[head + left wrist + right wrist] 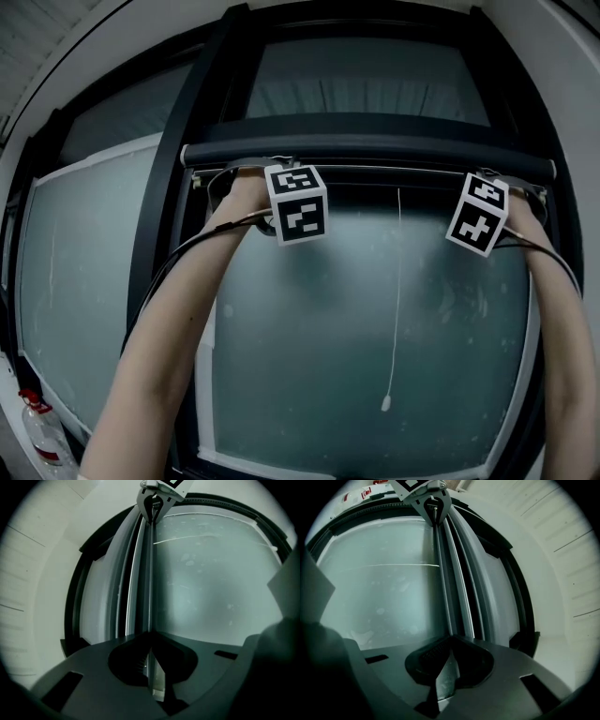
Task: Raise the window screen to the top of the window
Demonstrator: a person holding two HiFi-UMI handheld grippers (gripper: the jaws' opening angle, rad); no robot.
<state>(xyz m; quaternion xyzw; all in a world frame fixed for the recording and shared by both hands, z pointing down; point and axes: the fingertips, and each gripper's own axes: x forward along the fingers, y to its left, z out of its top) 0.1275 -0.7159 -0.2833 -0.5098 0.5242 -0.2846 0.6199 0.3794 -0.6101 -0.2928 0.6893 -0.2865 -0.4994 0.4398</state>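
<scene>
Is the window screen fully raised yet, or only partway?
Partway, it seems: the screen bar sits just under a dark cross rail, with another pane between that and the frame's top.

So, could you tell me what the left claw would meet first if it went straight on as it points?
The left claw is shut on the screen's bottom rail; just past that it would likely meet the frosted window glass, though depth is unclear.

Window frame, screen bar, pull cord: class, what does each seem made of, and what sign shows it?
Window frame: likely painted metal; dark, straight, satin sheen. Screen bar: probably metal or plastic; smooth, pale highlight along its edge. Pull cord: thin white string, hanging limp, small pale bead at its end.
</scene>
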